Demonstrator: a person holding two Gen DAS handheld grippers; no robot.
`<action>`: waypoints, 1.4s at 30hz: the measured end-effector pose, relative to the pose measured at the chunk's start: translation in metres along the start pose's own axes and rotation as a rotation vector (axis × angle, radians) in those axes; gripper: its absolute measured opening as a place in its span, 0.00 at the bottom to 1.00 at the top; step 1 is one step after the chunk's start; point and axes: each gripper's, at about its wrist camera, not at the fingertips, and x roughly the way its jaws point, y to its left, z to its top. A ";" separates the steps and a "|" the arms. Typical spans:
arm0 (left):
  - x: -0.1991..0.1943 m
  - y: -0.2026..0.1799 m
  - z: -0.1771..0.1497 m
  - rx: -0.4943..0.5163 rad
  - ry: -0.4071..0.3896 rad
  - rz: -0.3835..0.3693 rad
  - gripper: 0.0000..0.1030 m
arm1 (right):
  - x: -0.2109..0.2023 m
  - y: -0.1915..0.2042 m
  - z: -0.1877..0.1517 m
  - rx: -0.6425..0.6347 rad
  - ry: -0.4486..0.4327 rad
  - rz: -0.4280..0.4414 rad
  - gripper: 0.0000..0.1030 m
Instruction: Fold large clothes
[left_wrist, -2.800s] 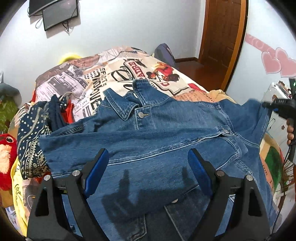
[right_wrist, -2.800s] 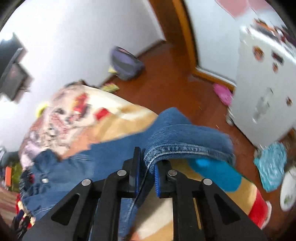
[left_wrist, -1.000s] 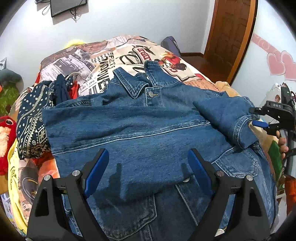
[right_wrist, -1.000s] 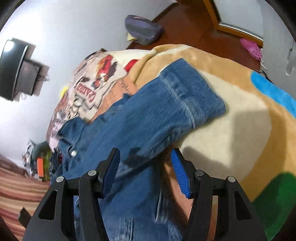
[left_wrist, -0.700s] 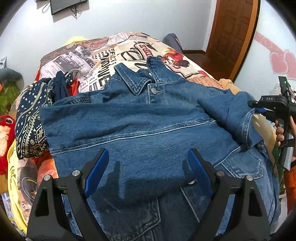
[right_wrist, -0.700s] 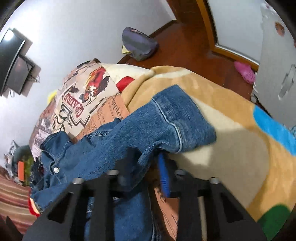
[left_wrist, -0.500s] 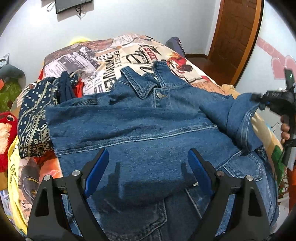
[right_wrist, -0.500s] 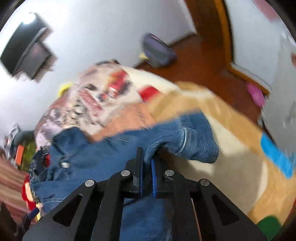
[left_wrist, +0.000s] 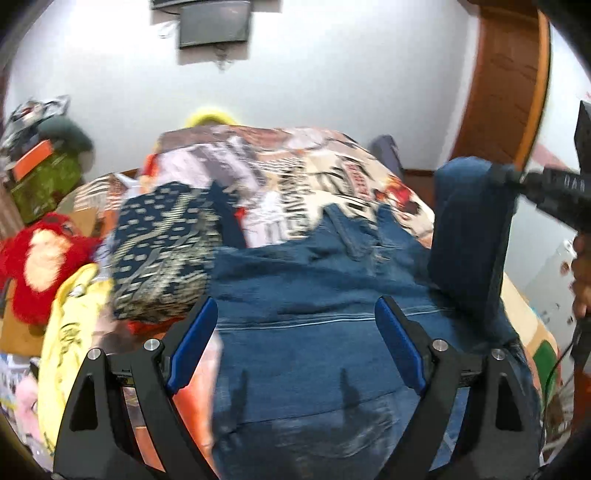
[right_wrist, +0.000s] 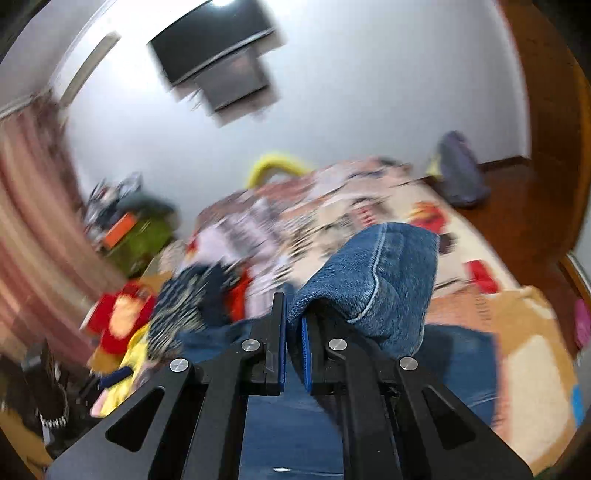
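Right gripper (right_wrist: 293, 345) is clamping the denim sleeve (right_wrist: 373, 273), holding it raised off the jacket (left_wrist: 314, 332); left gripper (left_wrist: 295, 347) is hanging open over the jacket body, sleeve to its right.

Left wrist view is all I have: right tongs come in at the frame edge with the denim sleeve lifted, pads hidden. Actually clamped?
Observer: Yes. In the right wrist view the right tongs are shut on the edge of the sleeve, close to the cuff.
Operator: Cuff hanging free?
Observer: It flops over to the picture's right of the grip, stitched seam facing the camera, raised above the jacket body.
Operator: Anything beyond my left frame edge?
Observer: A pinkish striped curtain, past the red plush toy.
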 end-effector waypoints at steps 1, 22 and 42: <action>-0.003 0.012 -0.004 -0.018 -0.001 0.018 0.85 | 0.012 0.010 -0.004 -0.014 0.030 0.017 0.06; 0.019 0.056 -0.076 -0.171 0.209 -0.068 0.85 | 0.081 0.069 -0.107 -0.229 0.527 0.082 0.32; 0.117 0.017 -0.060 -0.330 0.351 -0.126 0.54 | -0.052 -0.105 -0.082 0.022 0.159 -0.350 0.61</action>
